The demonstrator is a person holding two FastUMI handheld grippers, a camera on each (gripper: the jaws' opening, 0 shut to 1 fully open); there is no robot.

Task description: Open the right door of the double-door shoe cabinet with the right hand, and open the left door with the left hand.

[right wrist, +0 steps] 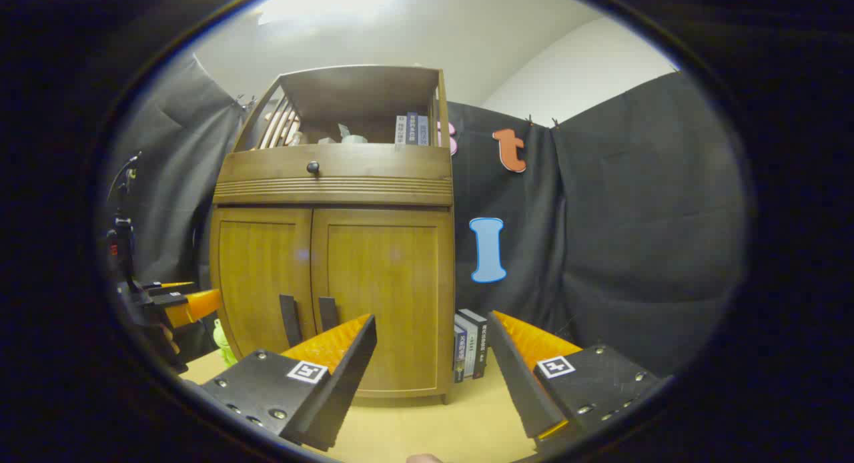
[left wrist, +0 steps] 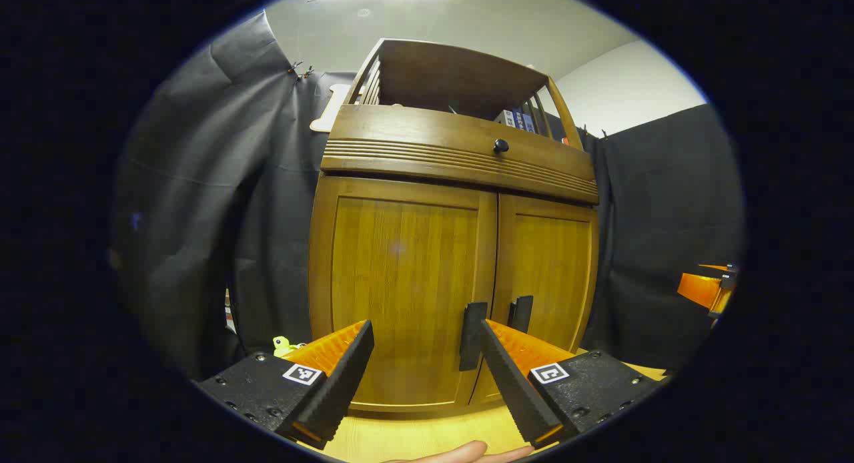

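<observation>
Against black booth cloth we find the shoe cabinet [right wrist: 333,263] closed, left gripper [left wrist: 427,356] and right gripper [right wrist: 434,356] both spread apart and empty before it, and we judge either could slip off its narrow handle [right wrist: 327,313].

Honey-brown wooden shoe cabinet [right wrist: 333,263] (ribbed band under its drawer), black door handles [right wrist: 289,319], pale yellow floor [right wrist: 427,426].
</observation>
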